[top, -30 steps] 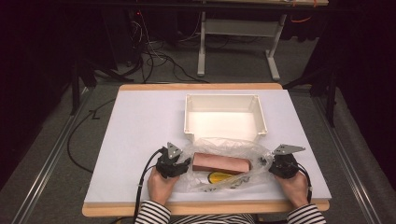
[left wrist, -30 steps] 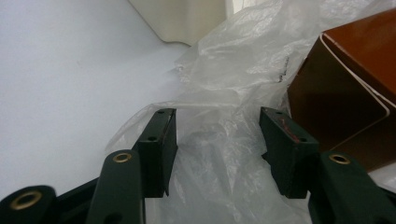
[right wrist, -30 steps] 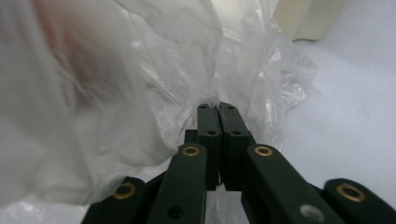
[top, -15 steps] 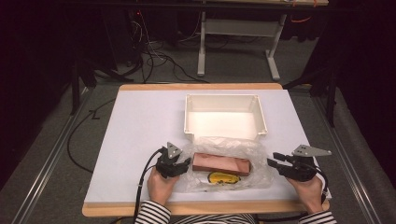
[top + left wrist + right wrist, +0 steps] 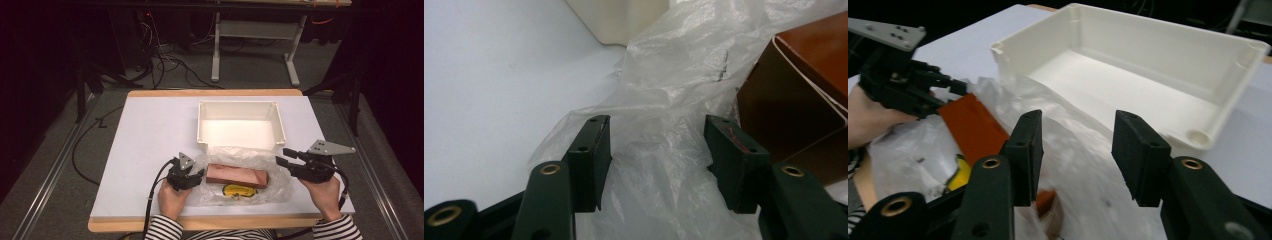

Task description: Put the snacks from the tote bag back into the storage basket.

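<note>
Plastic bag (image 5: 247, 172) lies between both hand-held grippers: left hand-held gripper (image 5: 197, 176) is parted around its edge without clamping; right hand-held gripper (image 5: 284, 157), just opened, is held empty above.

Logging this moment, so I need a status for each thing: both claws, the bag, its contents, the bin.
left claw: jaws apart at the bag's edge, film between them, not pinched
right claw: just opened, nothing between its jaws
plastic bag: crumpled, lying flat
brown box: inside the bag
yellow item: inside the bag
white bin: upright, empty
</note>
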`<action>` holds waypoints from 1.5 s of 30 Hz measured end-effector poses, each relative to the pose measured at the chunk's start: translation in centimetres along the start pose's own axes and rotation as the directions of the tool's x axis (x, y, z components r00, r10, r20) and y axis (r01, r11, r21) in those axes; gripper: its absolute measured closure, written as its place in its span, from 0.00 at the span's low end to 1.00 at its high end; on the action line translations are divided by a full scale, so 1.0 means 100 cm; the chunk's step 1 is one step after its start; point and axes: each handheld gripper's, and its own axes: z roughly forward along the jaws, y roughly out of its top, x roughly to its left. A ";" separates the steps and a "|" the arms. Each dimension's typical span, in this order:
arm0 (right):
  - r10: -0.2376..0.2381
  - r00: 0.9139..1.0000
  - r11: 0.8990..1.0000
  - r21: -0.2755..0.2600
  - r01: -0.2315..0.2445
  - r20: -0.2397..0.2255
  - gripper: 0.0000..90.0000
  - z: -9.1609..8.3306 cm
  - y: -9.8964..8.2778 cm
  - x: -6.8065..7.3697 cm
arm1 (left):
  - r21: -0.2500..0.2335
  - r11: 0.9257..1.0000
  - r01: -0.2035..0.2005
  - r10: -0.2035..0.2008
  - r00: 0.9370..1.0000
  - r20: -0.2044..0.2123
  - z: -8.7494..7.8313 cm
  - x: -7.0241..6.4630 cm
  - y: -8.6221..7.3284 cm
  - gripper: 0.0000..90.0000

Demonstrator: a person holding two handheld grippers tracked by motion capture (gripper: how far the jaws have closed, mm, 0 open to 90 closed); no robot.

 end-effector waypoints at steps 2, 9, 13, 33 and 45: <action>-0.012 1.000 1.000 0.016 0.013 -0.024 0.59 0.007 0.004 0.009 | 0.000 1.000 0.000 0.000 1.000 0.000 0.000 0.000 0.000 0.50; -0.042 0.999 0.989 0.145 0.042 -0.003 0.61 0.038 -0.009 0.018 | 0.000 1.000 0.001 -0.001 1.000 0.001 0.000 0.000 0.000 0.50; -0.046 0.999 0.981 0.189 0.041 0.026 0.83 0.044 -0.023 0.009 | 0.002 1.000 0.003 -0.003 1.000 0.006 0.000 0.001 0.000 0.50; 0.016 0.987 0.958 0.281 -0.061 0.159 0.99 0.051 -0.075 -0.038 | 0.004 1.000 0.020 -0.020 1.000 0.021 -0.005 -0.003 -0.004 0.51; 0.038 0.983 0.972 0.222 -0.078 0.180 0.79 0.042 -0.067 -0.038 | 0.005 0.999 0.045 -0.045 0.999 -0.011 -0.011 -0.013 -0.009 0.52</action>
